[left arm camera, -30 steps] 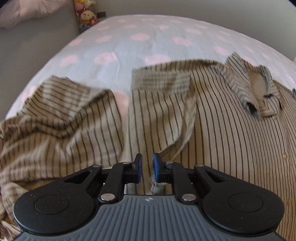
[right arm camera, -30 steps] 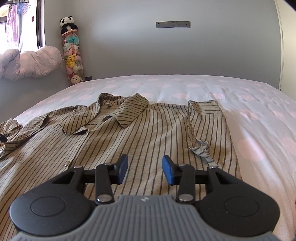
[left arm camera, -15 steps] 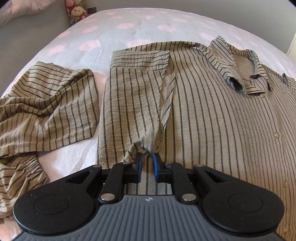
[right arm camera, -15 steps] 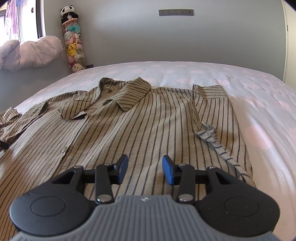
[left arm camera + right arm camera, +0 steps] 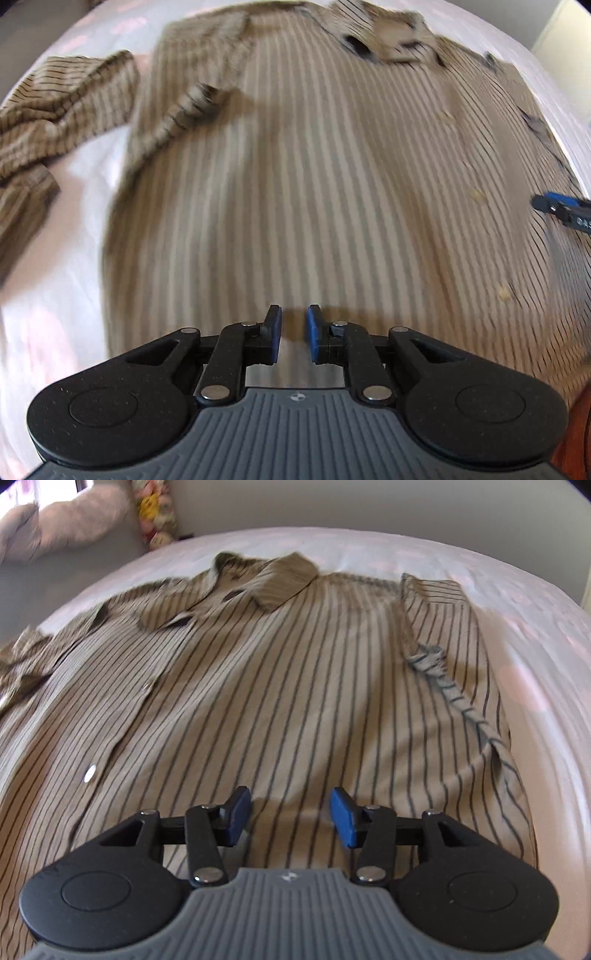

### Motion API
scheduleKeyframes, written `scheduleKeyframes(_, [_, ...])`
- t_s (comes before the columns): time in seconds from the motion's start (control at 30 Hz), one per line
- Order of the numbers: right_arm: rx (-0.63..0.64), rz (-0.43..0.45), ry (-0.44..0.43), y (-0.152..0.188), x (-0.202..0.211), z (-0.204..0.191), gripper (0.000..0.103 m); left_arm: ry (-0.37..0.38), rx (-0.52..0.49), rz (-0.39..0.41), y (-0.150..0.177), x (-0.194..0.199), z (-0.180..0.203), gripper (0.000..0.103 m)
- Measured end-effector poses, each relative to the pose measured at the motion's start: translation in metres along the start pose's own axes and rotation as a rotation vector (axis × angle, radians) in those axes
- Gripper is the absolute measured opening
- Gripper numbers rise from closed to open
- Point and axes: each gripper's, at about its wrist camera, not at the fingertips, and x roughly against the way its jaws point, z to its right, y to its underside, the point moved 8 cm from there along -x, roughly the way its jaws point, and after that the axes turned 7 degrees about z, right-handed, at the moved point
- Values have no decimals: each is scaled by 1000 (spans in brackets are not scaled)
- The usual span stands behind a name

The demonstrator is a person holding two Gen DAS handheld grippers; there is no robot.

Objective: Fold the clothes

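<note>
- Pink-dotted bedding [image 5: 535, 635] carries a striped shirt [image 5: 295, 686]; crumpled striped garment [image 5: 55, 107] beside it.
- Left gripper [image 5: 294, 334] narrowly parted, opening, empty.
- Right gripper [image 5: 290, 818] wider, opening, empty.

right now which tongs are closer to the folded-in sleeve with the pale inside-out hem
Right. The right tongs hover over the shirt body with that sleeve just ahead to their right. The left tongs are over the shirt's other half, farther away.

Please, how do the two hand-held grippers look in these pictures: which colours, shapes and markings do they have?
The left gripper and the right gripper look alike: a grey ribbed body with a small round emblem, black speckled round housings, black link arms with silver rivets, and flat blue pads. No cables or sleeves show.
</note>
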Motion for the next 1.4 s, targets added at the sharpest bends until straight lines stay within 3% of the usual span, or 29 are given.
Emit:
scheduleKeyframes(0.23, [116, -160, -97, 53, 46, -63, 52, 152, -18, -101, 68, 8, 73, 15])
scheduleKeyframes(0.33, [143, -233, -150, 77, 62, -89, 53, 122, -38, -74, 85, 11, 92, 24])
scheduleKeyframes(0.43, [238, -271, -125, 93, 74, -112, 52, 157, 49, -78, 94, 16, 101, 24])
scheduleKeyframes(0.6, [317, -314, -118, 114, 92, -137, 52, 163, 36, -91, 111, 20, 120, 24])
scheduleKeyframes(0.73, [362, -328, -93, 126, 103, -146, 52, 165, 21, -99, 119, 21, 129, 30])
scheduleKeyframes(0.83, [352, -339, -91, 130, 111, -143, 52, 218, 2, -145, 130, 22, 139, 34])
scheduleKeyframes(0.9, [343, -331, -88, 133, 123, -140, 50, 233, -22, -135, 135, 27, 142, 35])
scheduleKeyframes(1.1, [273, -216, -74, 131, 158, -133, 47, 315, -34, -97, 143, 42, 151, 37])
scheduleKeyframes(1.17, [238, -229, -120, 137, 167, -135, 47, 330, -51, -81, 146, 48, 154, 42])
scheduleKeyframes(1.2, [246, -235, -133, 140, 171, -138, 40, 338, -68, -75, 146, 50, 158, 43])
scheduleKeyframes(1.27, [280, -247, -149, 148, 178, -145, 38, 357, -96, -72, 147, 52, 164, 43])
scheduleKeyframes(1.4, [333, -273, -225, 163, 180, -162, 35, 325, -138, -110, 150, 44, 172, 50])
